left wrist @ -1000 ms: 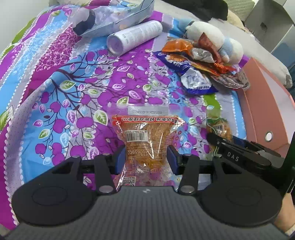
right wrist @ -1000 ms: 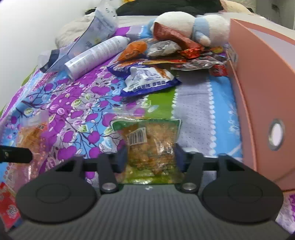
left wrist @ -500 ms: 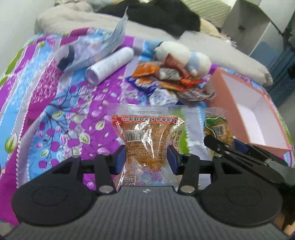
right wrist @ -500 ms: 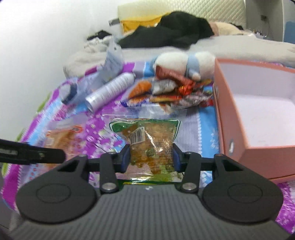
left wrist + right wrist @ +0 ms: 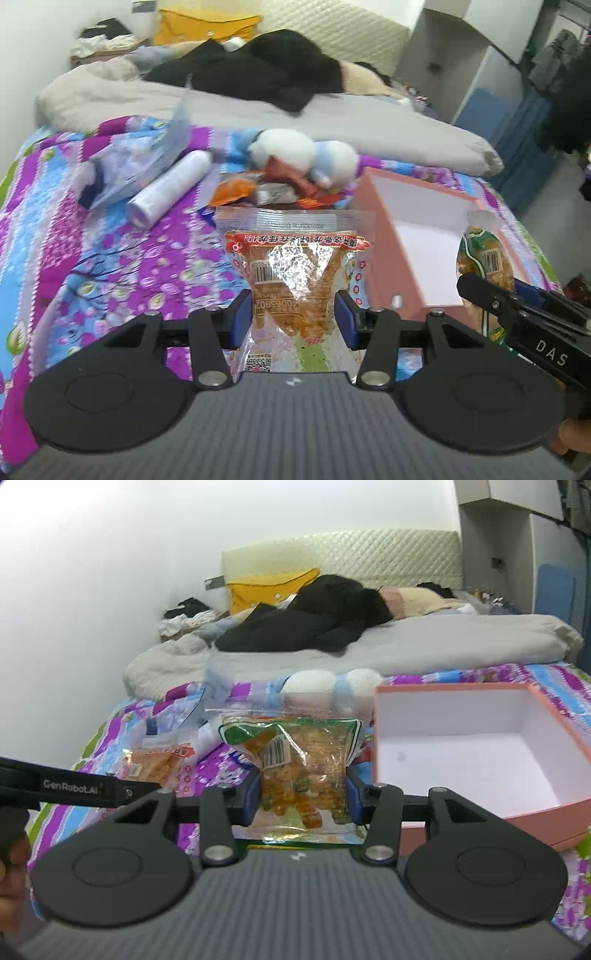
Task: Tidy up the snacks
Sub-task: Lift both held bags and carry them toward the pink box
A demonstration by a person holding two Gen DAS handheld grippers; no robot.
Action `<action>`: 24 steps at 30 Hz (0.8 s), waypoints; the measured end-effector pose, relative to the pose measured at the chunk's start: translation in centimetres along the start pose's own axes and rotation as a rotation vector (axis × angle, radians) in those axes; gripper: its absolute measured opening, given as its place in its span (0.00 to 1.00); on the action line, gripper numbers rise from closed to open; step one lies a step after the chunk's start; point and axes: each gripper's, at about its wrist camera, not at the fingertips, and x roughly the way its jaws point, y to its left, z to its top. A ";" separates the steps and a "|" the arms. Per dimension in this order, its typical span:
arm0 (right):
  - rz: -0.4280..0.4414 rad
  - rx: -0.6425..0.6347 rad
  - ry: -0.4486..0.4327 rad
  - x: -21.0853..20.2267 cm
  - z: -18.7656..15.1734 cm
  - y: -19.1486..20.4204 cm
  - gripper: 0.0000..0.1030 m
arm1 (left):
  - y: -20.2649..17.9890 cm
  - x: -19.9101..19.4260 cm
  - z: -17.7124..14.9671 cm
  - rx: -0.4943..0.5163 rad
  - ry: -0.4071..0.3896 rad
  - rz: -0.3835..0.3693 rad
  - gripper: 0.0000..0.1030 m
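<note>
My left gripper [image 5: 294, 312] is shut on a clear snack packet with a red band [image 5: 291, 273], held above the floral bedspread. My right gripper [image 5: 302, 792] is shut on a clear snack packet with a green band [image 5: 295, 760], also lifted off the bed. Just to the right stands an open pink box [image 5: 476, 690] with a bare white inside [image 5: 424, 236]. The right gripper and its green packet [image 5: 484, 258] show at the right edge of the left wrist view. The left gripper's red packet [image 5: 155, 764] shows at the left of the right wrist view.
A pile of loose snack packets [image 5: 266, 190] lies by a white and blue plush toy [image 5: 303, 153]. A white cylinder [image 5: 170, 188] and a clear plastic bag [image 5: 144, 162] lie to the left. A grey duvet [image 5: 406, 646] and black clothing [image 5: 306, 620] lie behind.
Both grippers have risen off the bedspread with their packets and tilted up, so the headboard and the pink box's inside now show. The grips have not changed.
</note>
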 end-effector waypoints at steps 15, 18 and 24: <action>-0.115 0.057 0.014 -1.7 -0.5 -6.0 0.47 | -7.9 4.4 1.0 0.080 0.050 -0.128 0.51; -0.133 0.092 0.037 -1.0 -1.1 -7.4 0.47 | -7.9 6.4 0.3 0.069 0.099 -0.117 0.51; -0.160 0.131 0.054 0.0 -1.2 -9.8 0.47 | -7.6 10.6 -0.9 0.042 0.177 -0.115 0.77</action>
